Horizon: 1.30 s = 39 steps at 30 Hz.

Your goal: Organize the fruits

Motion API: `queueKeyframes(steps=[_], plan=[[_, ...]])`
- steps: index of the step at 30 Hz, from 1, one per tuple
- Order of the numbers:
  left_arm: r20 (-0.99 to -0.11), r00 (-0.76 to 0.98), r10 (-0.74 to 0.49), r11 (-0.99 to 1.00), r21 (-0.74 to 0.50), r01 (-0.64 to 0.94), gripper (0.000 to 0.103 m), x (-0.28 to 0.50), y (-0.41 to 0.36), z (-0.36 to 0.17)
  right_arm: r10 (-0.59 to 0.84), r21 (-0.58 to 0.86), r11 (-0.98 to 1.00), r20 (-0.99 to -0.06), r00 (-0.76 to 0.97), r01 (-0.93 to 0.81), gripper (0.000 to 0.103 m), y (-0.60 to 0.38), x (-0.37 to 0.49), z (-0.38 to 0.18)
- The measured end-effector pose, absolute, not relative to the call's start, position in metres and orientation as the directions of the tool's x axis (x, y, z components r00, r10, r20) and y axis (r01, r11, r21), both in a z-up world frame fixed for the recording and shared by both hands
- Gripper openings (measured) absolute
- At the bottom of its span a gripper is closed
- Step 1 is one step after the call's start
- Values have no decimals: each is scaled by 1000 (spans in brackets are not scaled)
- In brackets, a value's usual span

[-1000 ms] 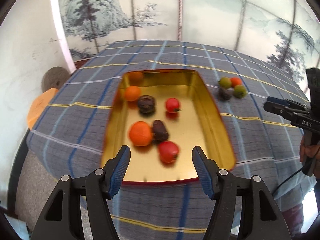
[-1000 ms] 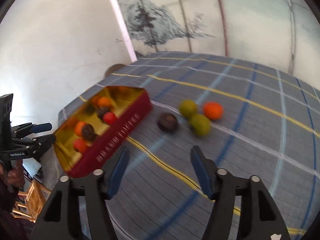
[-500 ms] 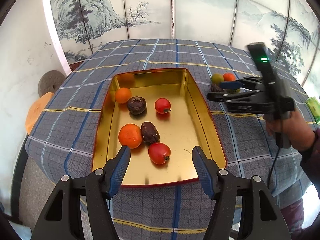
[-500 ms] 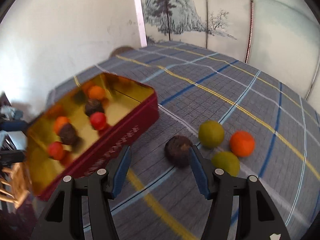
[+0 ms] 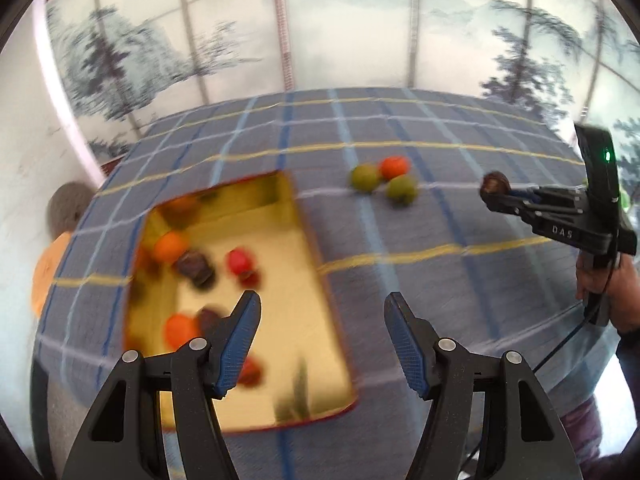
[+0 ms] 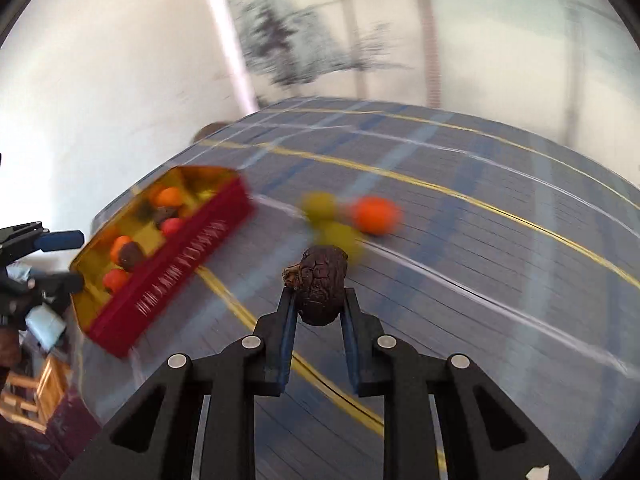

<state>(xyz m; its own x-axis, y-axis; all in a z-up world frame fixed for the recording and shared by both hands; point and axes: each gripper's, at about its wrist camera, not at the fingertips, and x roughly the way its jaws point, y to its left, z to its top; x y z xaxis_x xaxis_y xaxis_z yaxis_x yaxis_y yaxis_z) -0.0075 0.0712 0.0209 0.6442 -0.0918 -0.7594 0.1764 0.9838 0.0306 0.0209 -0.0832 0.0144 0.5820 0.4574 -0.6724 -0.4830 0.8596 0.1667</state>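
The right gripper (image 6: pixel 318 300) has just closed its jaws on a dark brown, wrinkled dried fruit (image 6: pixel 322 290), which sits clamped between the blue pads and clear of the grey-blue checked tablecloth (image 6: pixel 500 280). The left gripper (image 5: pixel 322 338) stands open with nothing between its fingers, poised above the near right corner of the rectangular gold-lined tin tray with red sides (image 5: pixel 320 344). The tray lies toward the cloth's left edge and holds orange, red and dark brown fruits (blurred, count uncertain). Two round green fruits (image 5: pixel 365 177) and one round orange fruit (image 5: pixel 395 167) lie touching in a cluster on the cloth beyond the tray's far right corner.
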Motion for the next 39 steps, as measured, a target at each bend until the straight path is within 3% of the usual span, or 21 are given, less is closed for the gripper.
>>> queueKeyframes(steps=[8, 23, 25, 27, 36, 39], plan=[[-776, 587, -231, 958, -75, 278, 65, 67, 5, 9, 352, 233, 935, -687, 635, -266, 20, -195, 29, -4], [-838, 510, -191, 977, -112, 182, 64, 153, -33, -40, 473, 336, 881, -621, 625, -333, 21, -206, 27, -1], [-840, 510, -184, 978, -106, 178, 59, 157, -33, -46, 476, 342, 879, -619, 625, -331, 22, -207, 26, -1], [-841, 520, -149, 983, -71, 167, 37, 158, -33, -49, 481, 351, 877, -616, 624, -329, 22, -209, 26, -2], [-823, 537, -187, 973, -81, 216, 35, 105, -30, -32, 452, 325, 892, -634, 628, -314, 22, -207, 27, -2], [-818, 540, -197, 971, -86, 224, 35, 85, -26, -20, 494, 313, 868, -601, 628, -385, 31, -200, 16, 5]])
